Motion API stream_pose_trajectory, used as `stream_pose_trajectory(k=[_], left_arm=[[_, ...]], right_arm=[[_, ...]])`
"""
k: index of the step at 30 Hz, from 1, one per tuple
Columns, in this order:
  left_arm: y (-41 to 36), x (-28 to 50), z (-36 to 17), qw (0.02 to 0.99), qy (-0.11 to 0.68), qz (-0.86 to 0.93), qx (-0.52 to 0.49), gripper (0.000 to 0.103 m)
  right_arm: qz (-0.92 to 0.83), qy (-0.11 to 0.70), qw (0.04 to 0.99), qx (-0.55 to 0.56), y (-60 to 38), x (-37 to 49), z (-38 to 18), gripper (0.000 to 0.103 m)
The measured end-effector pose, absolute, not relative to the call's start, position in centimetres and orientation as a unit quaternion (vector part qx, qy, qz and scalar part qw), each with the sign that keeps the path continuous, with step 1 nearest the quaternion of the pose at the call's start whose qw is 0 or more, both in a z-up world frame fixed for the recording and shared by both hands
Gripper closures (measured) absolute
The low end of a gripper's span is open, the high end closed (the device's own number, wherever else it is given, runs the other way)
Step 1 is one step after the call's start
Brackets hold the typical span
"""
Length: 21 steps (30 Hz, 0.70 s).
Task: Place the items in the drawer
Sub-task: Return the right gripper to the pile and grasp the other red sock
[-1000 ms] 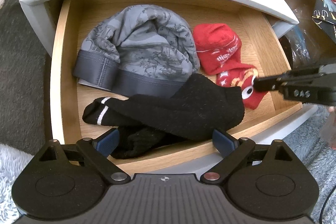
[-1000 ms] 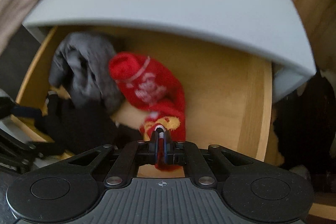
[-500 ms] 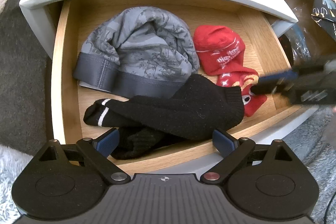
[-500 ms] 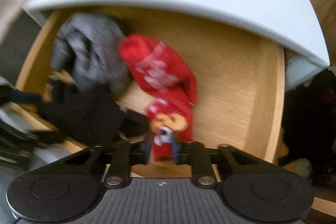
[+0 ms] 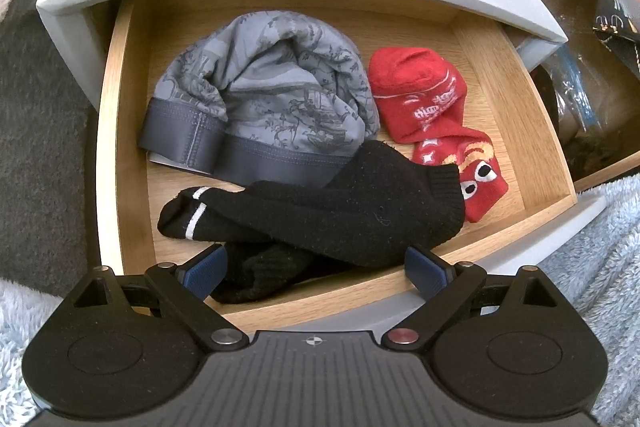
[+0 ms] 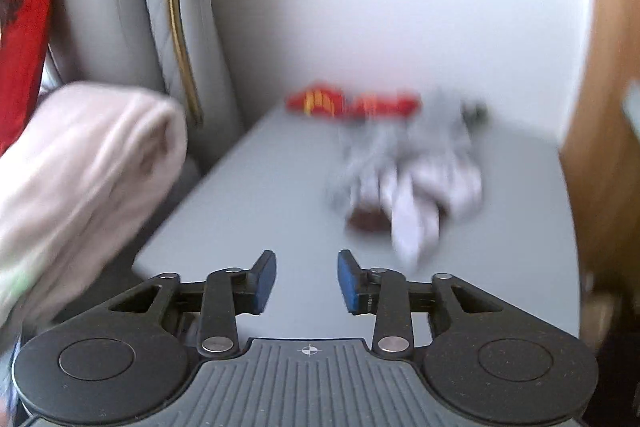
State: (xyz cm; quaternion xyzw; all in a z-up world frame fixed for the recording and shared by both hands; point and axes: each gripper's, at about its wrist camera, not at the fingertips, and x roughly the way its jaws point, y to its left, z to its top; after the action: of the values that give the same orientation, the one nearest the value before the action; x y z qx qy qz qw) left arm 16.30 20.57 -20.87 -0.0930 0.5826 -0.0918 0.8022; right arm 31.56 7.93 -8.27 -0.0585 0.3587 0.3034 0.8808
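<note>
Red sock (image 5: pixel 436 123) has been released into drawer (image 5: pixel 532 131), beside black socks (image 5: pixel 320 215). Right tool (image 6: pixel 307 281), jaws just opened partway, nothing between, has been lifted toward remaining clothes (image 6: pixel 408 179) on bench (image 6: pixel 256 195). Left tool (image 5: pixel 316 271) wide, empty.

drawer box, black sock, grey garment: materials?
Drawer: light wood or wood-look board, matte; grain lines show, solid or veneer unclear.
Black sock: knit, fuzzy and matte; ribbed cuff, white stripes at one end.
Grey garment: thin, smooth printed fabric, soft folds, darker stitched band; fibre can't be told.
</note>
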Motion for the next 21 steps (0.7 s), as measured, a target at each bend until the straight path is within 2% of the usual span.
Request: stream_pose_trajectory(k=[4,9,14,17,19,21], left_arm=[[20.2,16.5,-20.6,0.803,0.583,-0.095,-0.072,0.006],[19.9,17.1,-20.4,0.802,0.586,-0.104,-0.056,0.006],[20.1,17.4,-20.6,0.798,0.588,-0.113,-0.061,0.006],[20.5,17.5,-20.6,0.797,0.589,-0.119,-0.068,0.006],[20.8,17.4,-20.6,0.795,0.588,-0.126,-0.079,0.006],[20.8,17.4,-20.6,0.796,0.587,-0.127,-0.078,0.006]], right_arm=[[0.294,0.302,0.901,-0.103,11.6,38.2,-8.1,0.052],[0.237,0.302,0.900,-0.207,16.9,46.6,-11.0,0.052],[0.215,0.324,0.860,-0.331,20.7,49.9,-15.2,0.052],[0.209,0.328,0.864,-0.321,21.0,50.4,-16.3,0.065],[0.218,0.337,0.878,-0.262,20.1,50.7,-15.7,0.095],[0.230,0.325,0.888,-0.232,19.4,50.4,-14.8,0.099]])
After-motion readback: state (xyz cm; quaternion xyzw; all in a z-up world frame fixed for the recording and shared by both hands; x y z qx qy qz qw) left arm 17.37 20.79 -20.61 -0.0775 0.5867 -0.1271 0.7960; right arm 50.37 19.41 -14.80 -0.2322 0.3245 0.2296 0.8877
